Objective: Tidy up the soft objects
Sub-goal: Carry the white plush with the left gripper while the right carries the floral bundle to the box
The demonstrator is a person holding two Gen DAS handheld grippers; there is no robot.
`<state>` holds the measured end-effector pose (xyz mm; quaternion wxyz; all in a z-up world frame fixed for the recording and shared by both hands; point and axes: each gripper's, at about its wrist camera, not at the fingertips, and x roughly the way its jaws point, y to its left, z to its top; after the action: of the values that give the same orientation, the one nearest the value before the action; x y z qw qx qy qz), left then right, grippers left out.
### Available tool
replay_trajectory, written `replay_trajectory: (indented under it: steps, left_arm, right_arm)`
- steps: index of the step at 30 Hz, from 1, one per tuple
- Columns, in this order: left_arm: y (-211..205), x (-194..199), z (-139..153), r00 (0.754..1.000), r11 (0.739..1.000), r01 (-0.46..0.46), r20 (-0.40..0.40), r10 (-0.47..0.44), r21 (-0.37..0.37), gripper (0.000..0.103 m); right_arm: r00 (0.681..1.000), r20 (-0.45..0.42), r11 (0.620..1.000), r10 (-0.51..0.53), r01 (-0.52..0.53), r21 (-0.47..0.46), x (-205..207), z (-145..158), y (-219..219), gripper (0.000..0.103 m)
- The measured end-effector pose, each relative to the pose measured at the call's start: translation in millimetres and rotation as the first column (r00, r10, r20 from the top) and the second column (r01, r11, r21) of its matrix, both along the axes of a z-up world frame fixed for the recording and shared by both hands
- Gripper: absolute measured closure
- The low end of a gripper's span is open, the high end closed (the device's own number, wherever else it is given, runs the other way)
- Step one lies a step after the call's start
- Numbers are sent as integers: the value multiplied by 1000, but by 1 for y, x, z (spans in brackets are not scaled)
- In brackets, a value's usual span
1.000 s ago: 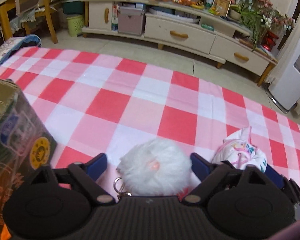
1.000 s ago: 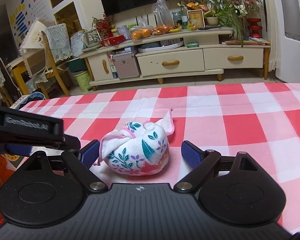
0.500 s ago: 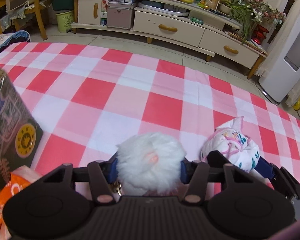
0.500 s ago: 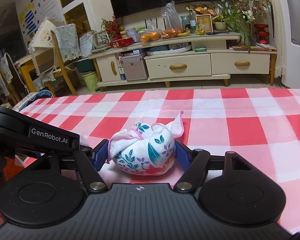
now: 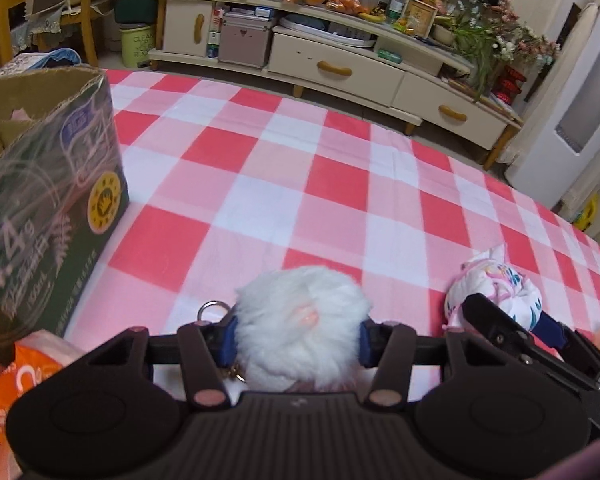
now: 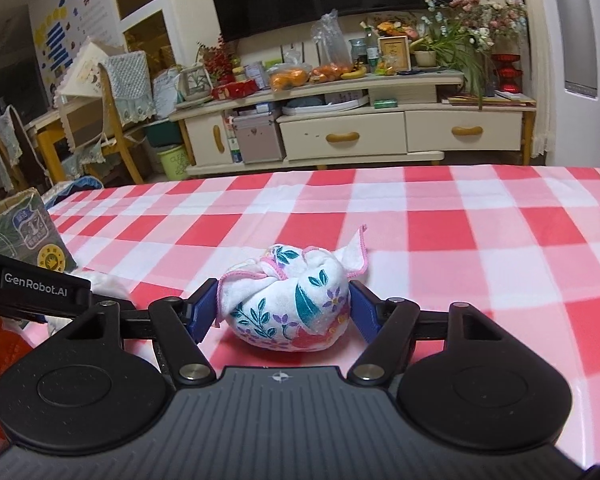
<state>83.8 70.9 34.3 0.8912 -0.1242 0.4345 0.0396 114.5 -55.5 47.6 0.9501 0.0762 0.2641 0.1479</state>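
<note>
My left gripper [image 5: 296, 340] is shut on a white fluffy pom-pom [image 5: 300, 324] with a metal key ring [image 5: 211, 309], held just above the checked cloth. My right gripper [image 6: 284, 312] is shut on a knotted floral cloth bundle [image 6: 288, 304], white with teal leaves and pink trim. The bundle also shows in the left wrist view [image 5: 500, 292], clamped by the right gripper's blue pads [image 5: 550, 326]. The pom-pom shows partly in the right wrist view [image 6: 108, 286] behind the left gripper's body.
An open cardboard box [image 5: 48, 196] with green print stands at the left on the red-and-white checked tablecloth [image 5: 300, 176]. An orange plastic bag [image 5: 16, 380] lies by the box. A cream TV cabinet [image 6: 360, 128] stands beyond the table's far edge.
Both grippers closed from wide open onto their objects. The left gripper with the pom-pom has lifted and moved left, so the box now looms larger and nearer.
</note>
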Motion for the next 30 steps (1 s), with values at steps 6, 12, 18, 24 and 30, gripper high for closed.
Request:
replay_trajectory:
  steps: [6,12,18,24,30]
  left_arm:
    - [-10,-17,7,997,998,61,54,-61,-6,51]
    - [-20,-40,17,990,994,109,93,-108,-3,51]
    - [-22,-63,24,985,990,141,101,-140,-9,51]
    - [-20,-84,37,975,980,191,125,-183,-61,51]
    - [-14,-106,49,967,969,223,152,-206,-106,51]
  right_arm:
    - [1000,2,1000,-31,31,-1,-19,-2,-9,18]
    - [998,-17,998,-59,59,2,-38,2,-17,18]
    - [996,-25,996,-91,91,-4,-61,7,-21,18]
    - [994,-23,994,-110,110,-23,-90,13,-20,18]
    - [991,-29,991,-128,128,-32,-118,17,-20,18]
